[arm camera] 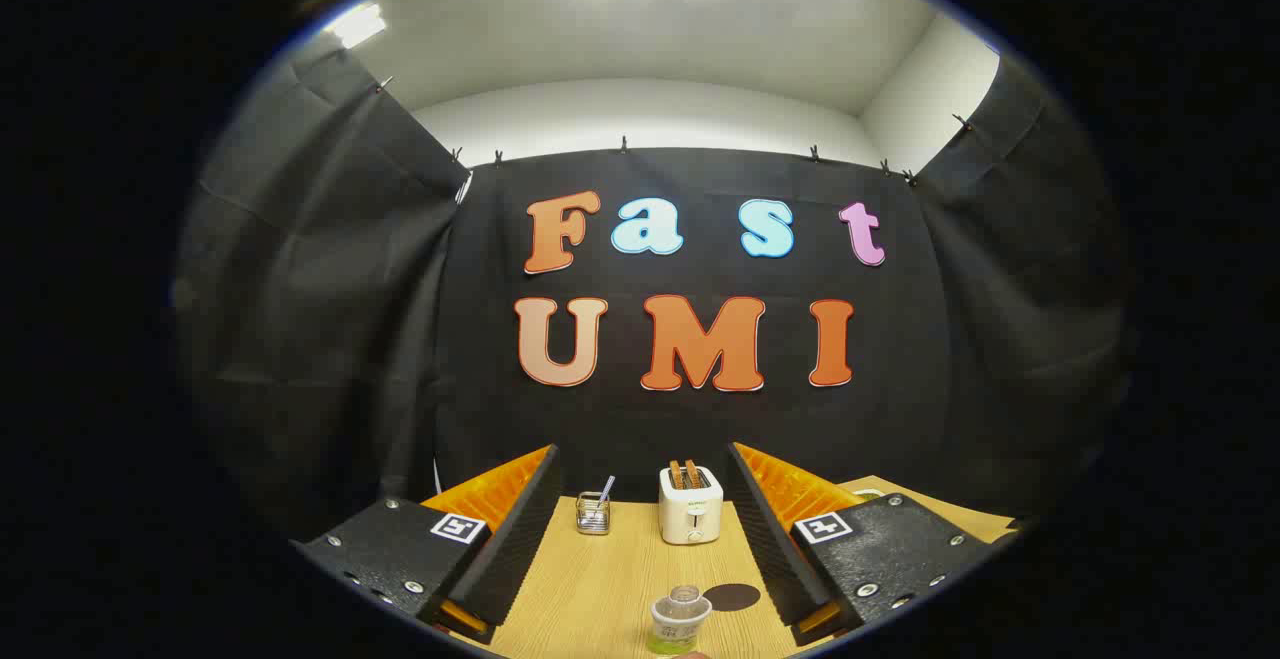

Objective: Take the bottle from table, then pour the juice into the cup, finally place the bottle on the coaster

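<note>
My gripper (640,519) is open, its two fingers (510,529) spread wide apart over the wooden table (600,579) with nothing between them. Low between the fingers, nearer to me than their tips, stands a small clear bottle (681,621) holding a greenish-yellow juice, seen from above with its neck open. Just behind it to the right lies a dark round coaster (732,596), flat on the table. The gripper sits above and apart from both.
A white toaster (690,505) with two slices of toast stands at the back of the table near the cloth wall. Left of it is a small glass holder (593,513) with a stick in it. The table's right edge (950,509) runs past the right finger.
</note>
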A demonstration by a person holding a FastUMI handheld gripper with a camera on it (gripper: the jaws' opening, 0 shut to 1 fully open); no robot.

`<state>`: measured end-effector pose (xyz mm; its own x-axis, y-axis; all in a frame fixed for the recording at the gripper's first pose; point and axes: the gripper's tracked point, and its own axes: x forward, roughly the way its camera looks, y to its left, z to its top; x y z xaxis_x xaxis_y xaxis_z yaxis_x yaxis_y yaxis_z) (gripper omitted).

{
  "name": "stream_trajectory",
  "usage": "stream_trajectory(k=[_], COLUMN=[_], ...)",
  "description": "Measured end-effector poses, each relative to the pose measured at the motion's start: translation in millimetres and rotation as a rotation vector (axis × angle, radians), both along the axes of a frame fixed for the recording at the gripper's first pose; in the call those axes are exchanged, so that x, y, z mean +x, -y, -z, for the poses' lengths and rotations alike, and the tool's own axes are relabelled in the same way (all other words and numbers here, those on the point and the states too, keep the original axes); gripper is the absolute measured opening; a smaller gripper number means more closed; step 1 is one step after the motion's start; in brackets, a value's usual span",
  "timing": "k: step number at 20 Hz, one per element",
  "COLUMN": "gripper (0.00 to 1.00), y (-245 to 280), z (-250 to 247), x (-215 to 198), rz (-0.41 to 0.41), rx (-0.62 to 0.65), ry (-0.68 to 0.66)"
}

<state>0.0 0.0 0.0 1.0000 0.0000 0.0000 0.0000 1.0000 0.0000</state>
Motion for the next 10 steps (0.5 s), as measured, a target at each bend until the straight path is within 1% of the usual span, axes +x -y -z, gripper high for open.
stream_trajectory(k=[6, 10], gripper=[0.96, 0.96], y=[-1.2, 1.9], z=[-3.5, -7.0], x=[-0.3, -0.9], rz=[-0.006, 0.007], rx=[-0.006, -0.012], ry=[0.012, 0.028])
